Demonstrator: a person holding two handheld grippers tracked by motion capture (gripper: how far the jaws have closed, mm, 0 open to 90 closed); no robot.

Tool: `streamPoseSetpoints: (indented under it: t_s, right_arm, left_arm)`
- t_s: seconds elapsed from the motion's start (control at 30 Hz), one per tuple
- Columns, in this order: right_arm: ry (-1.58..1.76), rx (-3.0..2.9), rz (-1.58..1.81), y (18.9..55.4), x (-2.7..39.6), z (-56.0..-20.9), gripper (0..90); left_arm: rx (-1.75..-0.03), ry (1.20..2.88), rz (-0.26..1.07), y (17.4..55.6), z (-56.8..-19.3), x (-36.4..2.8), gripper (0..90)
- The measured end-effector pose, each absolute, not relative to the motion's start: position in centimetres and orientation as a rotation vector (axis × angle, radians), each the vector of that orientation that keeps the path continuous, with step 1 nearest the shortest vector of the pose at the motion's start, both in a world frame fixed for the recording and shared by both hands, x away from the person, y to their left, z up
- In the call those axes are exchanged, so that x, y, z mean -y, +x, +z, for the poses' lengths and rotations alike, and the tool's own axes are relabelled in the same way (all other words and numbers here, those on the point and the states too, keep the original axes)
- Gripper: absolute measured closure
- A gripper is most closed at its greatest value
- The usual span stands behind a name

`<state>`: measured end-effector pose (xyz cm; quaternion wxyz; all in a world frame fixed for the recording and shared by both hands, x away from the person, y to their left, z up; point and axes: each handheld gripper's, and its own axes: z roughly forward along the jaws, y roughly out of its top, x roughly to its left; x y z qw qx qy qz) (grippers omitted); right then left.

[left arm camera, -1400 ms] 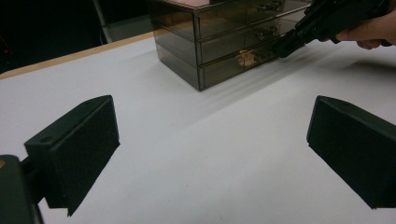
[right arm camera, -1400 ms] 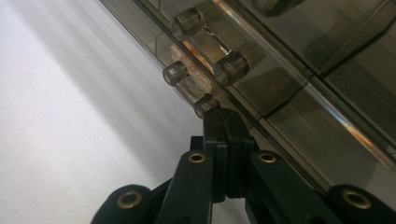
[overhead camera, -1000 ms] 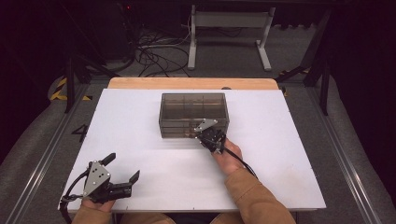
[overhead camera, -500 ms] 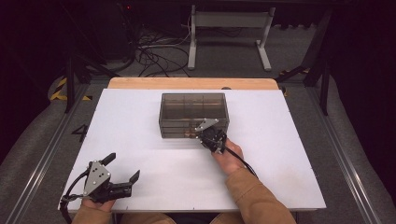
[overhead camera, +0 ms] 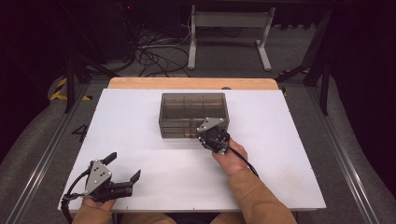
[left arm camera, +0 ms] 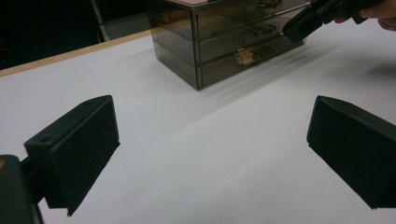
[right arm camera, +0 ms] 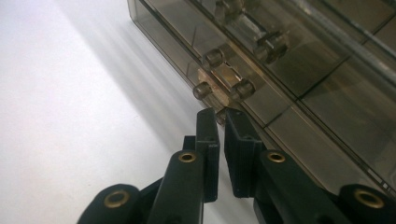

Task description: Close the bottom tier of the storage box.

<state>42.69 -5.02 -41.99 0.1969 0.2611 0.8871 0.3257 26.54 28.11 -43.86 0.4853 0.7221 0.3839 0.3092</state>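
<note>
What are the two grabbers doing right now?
Left gripper: open, holding nothing.
Right gripper: nearly closed, empty, at the drawer box.

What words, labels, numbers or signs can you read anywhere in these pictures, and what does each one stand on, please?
"4": a single dark digit on the grey floor, just left of the white table.
The smoky drawer box carries no readable label in any view.
The left gripper and right gripper show no readable marking either.
The yellow-and-black hazard stripes on the floor are a pattern, not text.
</note>
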Motion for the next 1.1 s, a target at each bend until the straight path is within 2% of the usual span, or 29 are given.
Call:
streamPoseSetpoints:
  t_s: [0.23, 0.37, 0.83, 0.97, 1.1]
  right_arm:
    - [0.725, -2.482, 0.934, 42.3, 5.3, -41.5, 82.4]
    - [0.72, -2.492, 0.96, 42.2, 5.7, -41.2, 76.9]
    - [0.677, -2.515, 1.195, 41.2, 8.3, -39.0, 41.3]
    - [0.668, -2.515, 1.279, 41.1, 9.3, -38.6, 23.5]
    - [0.674, -2.521, 1.337, 41.0, 10.3, -38.4, 12.0]
  left_arm:
    - [-0.928, 1.761, 0.747, 26.7, -43.9, -27.9, 2.9]
    - [-0.925, 1.763, 0.747, 26.8, -43.8, -28.0, 3.0]
    - [-0.922, 1.761, 0.746, 27.0, -43.8, -28.0, 3.0]
    - [-0.925, 1.756, 0.746, 26.9, -43.8, -28.0, 3.0]
    - [-0.927, 1.753, 0.747, 26.9, -43.8, -28.0, 3.0]
